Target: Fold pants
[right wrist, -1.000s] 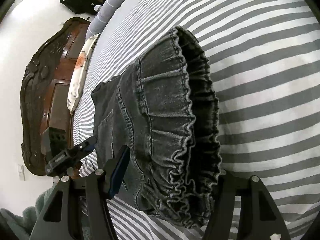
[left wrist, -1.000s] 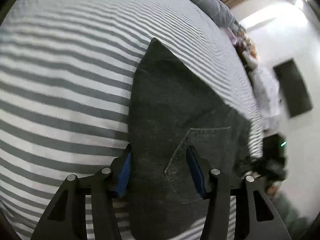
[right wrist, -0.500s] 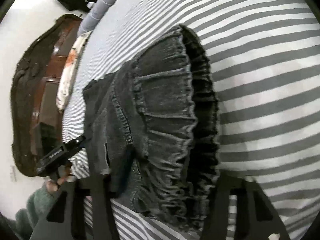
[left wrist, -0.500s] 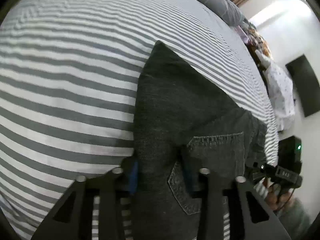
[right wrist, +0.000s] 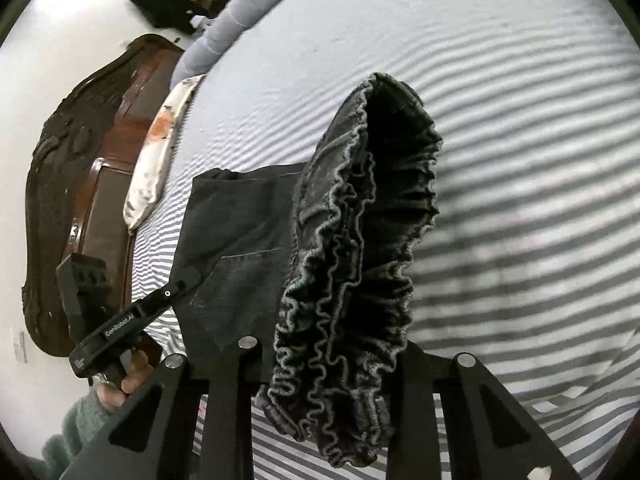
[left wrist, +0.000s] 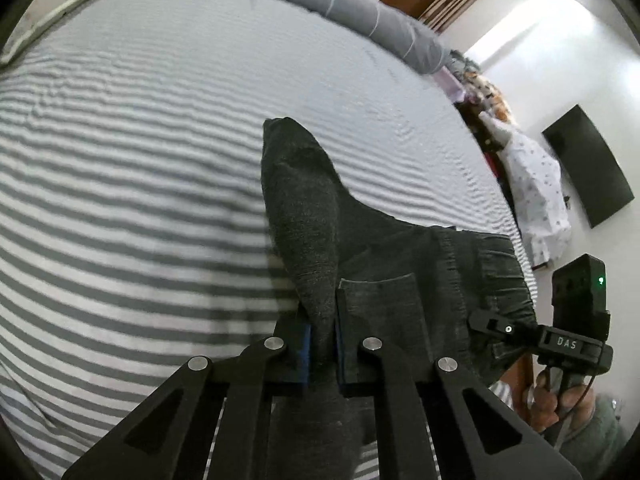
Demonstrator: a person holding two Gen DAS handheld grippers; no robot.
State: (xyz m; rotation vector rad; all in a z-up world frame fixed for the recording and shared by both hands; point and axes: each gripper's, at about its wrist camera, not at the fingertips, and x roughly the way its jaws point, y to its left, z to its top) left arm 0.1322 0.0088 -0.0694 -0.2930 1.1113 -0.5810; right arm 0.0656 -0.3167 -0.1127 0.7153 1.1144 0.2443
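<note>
Dark grey denim pants lie on the striped bed sheet, with a back pocket facing up. My left gripper is closing its jaws, and the blue pads pinch a raised fold of the pants at their left edge. In the right wrist view the ruffled elastic waistband bunches up and hangs between the fingers of my right gripper, whose jaws are closing and press on it. Each view shows the other gripper held in a hand: the right one, the left one.
A grey rolled blanket lies along the far side of the bed. A flowered pillow rests against a dark carved wooden headboard. Beyond the bed are a heap of clothes and a black screen on the wall.
Both grippers went from open around the pants to pinched on them and rose. The fabric now lifts off the sheet in a ridge on the left and a hanging bunch on the right.
</note>
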